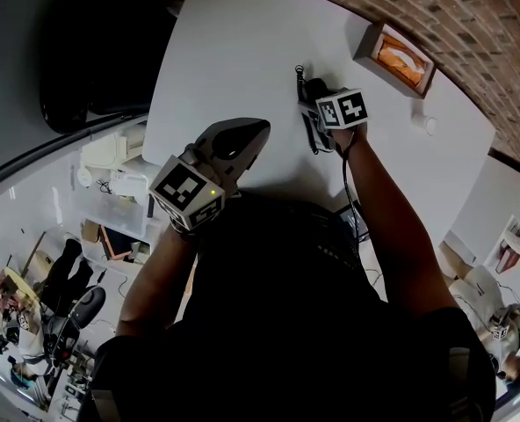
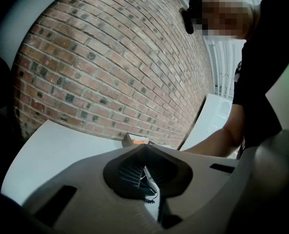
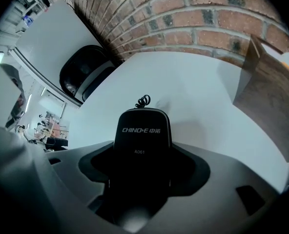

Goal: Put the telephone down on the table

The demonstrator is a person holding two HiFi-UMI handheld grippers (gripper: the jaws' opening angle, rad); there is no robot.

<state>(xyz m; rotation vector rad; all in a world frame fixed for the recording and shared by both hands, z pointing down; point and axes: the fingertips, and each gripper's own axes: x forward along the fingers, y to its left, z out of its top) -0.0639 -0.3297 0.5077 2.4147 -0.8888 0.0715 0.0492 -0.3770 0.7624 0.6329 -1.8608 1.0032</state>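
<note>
Holding the telephone: your right gripper (image 1: 317, 112), its fingers (image 3: 181, 169) pinching the black telephone (image 3: 142, 135) by its sides.
Telephone's place: about the middle of the white worktop (image 1: 242, 42), well in from every corner; you cannot tell from these views whether it touches the surface.
Cord: the coiled cord (image 1: 299, 73) runs off the telephone's far end and lies toward the far edge.
Your left gripper (image 1: 256, 131): at the near edge of the worktop, toward the near left corner, well apart from the telephone.
Left fingers: pressed together, with nothing between them.
Box: an open wooden box (image 1: 399, 57) with something orange inside sits by the far edge, toward the far right corner.
Small white round thing (image 1: 429, 124): just beside the box, on the side nearer the right edge.
Wall: a brick wall (image 1: 436, 7) runs along the far edge.
</note>
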